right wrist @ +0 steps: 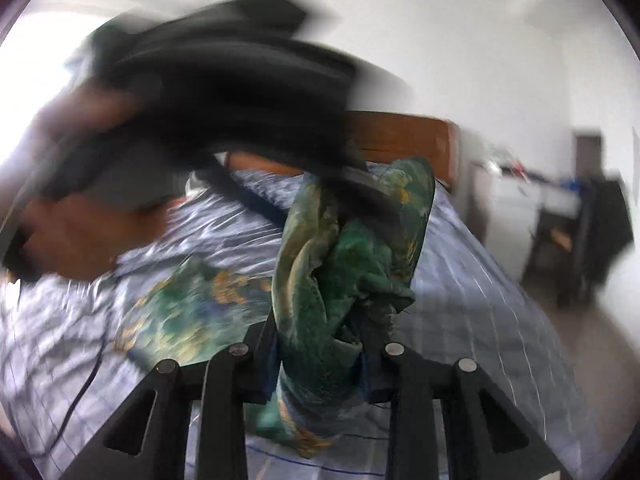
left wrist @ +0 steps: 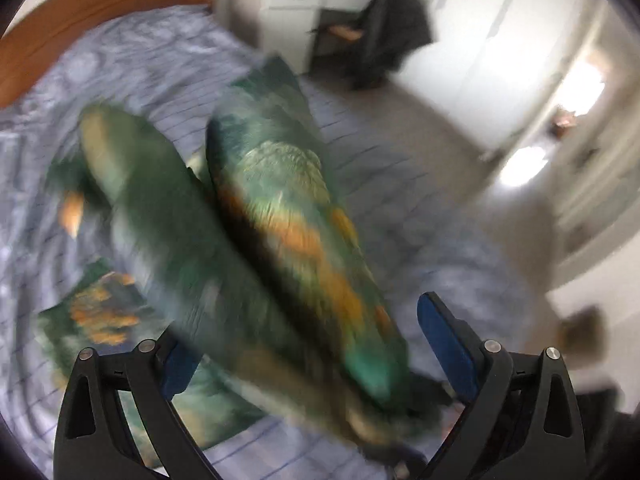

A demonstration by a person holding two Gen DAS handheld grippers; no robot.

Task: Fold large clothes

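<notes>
A large green garment with orange and teal print (left wrist: 272, 216) hangs in folds above the bed, blurred by motion. My left gripper (left wrist: 312, 356) is open, its blue pads (left wrist: 448, 344) wide apart on either side of the cloth. In the right wrist view my right gripper (right wrist: 316, 348) is shut on a bunched part of the garment (right wrist: 340, 264), which rises from the jaws. The left gripper (right wrist: 224, 92) and the hand holding it appear there as a dark blur above the cloth. More of the garment (right wrist: 188, 312) lies on the bed.
The bed has a blue-grey checked cover (left wrist: 132, 68) and a wooden headboard (left wrist: 80, 12). A white desk (left wrist: 296, 4) and a dark chair (left wrist: 384, 36) stand beyond the bed. A bright doorway (left wrist: 576, 92) is at the right. A black cable (right wrist: 84, 388) lies on the cover.
</notes>
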